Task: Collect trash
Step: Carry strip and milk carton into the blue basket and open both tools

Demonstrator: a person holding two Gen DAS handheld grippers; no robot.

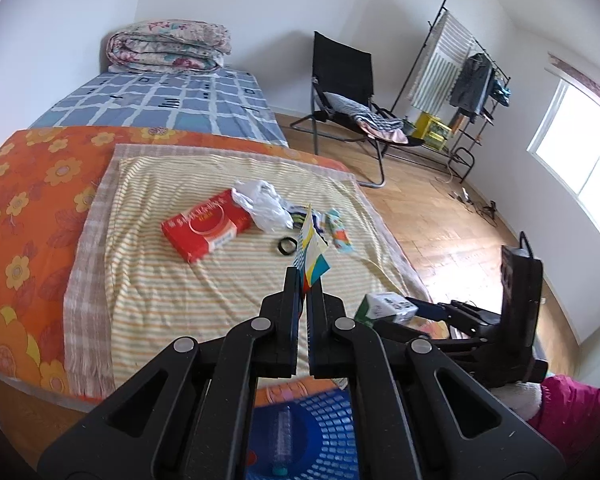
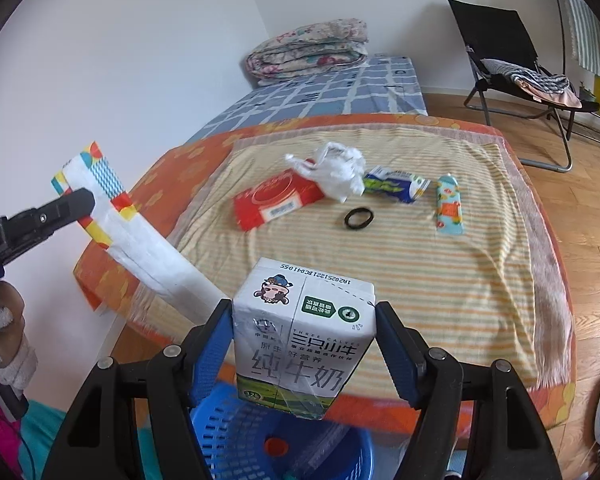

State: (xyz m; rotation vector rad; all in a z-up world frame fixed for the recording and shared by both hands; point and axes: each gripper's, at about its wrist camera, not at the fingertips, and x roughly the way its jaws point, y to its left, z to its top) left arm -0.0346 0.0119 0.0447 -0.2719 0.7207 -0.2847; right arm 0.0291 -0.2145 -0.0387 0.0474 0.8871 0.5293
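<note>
My left gripper (image 1: 304,276) is shut on a flattened white paper pack with coloured print (image 1: 313,250), which sticks up from its tips; the pack (image 2: 140,248) hangs at the left of the right wrist view. My right gripper (image 2: 303,308) is shut on a white milk carton (image 2: 304,336), pads on both sides. Both are above a blue slotted basket (image 2: 228,428) with a plastic bottle (image 1: 282,436) inside. On the striped cloth lie a red box (image 2: 276,200), a crumpled white bag (image 2: 336,172), a blue-green wrapper (image 2: 392,184), a small teal carton (image 2: 449,208) and a black ring (image 2: 359,218).
The striped cloth (image 1: 180,300) covers an orange flowered bed, with a folded quilt (image 1: 168,46) on a blue checked mattress behind. A black folding chair (image 1: 342,88) and a clothes rack (image 1: 468,80) stand on the wood floor at the right, near a window.
</note>
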